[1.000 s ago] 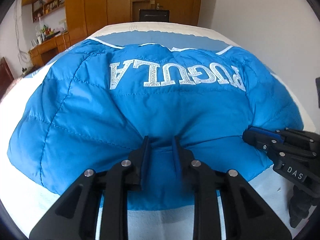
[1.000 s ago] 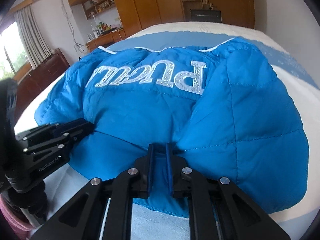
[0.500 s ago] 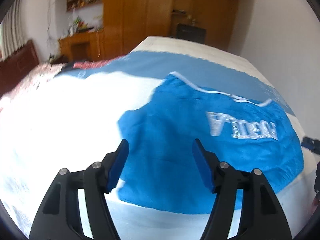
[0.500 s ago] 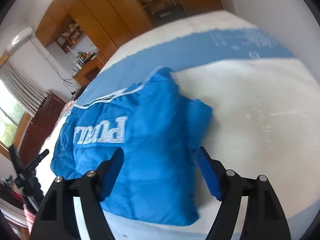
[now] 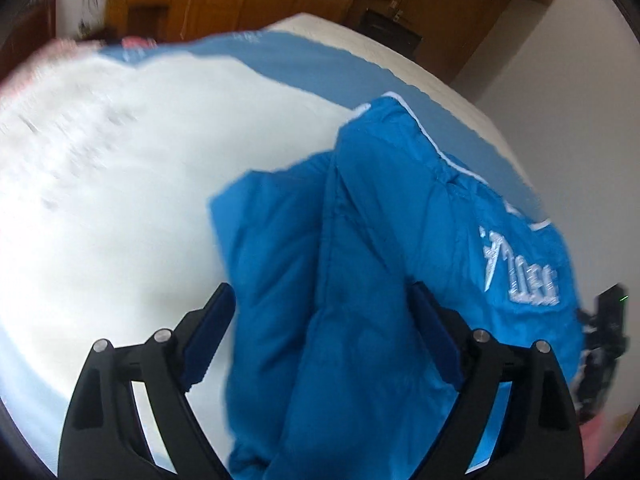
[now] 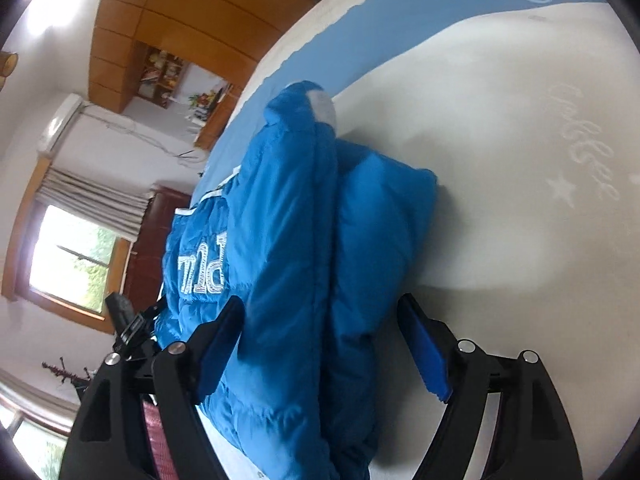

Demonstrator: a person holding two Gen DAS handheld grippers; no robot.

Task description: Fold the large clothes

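Blue jacket lies folded mid-bed, released a second ago: left gripper and right gripper now gape at its two ends, likely lining up the next fold.

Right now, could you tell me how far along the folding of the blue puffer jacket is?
Done: the blue puffer jacket lies doubled on the bedspread, lettering upward. In hand: nothing; the left gripper and right gripper are open, one at each end. Left: probably tucking the bulging sleeve and folding again.
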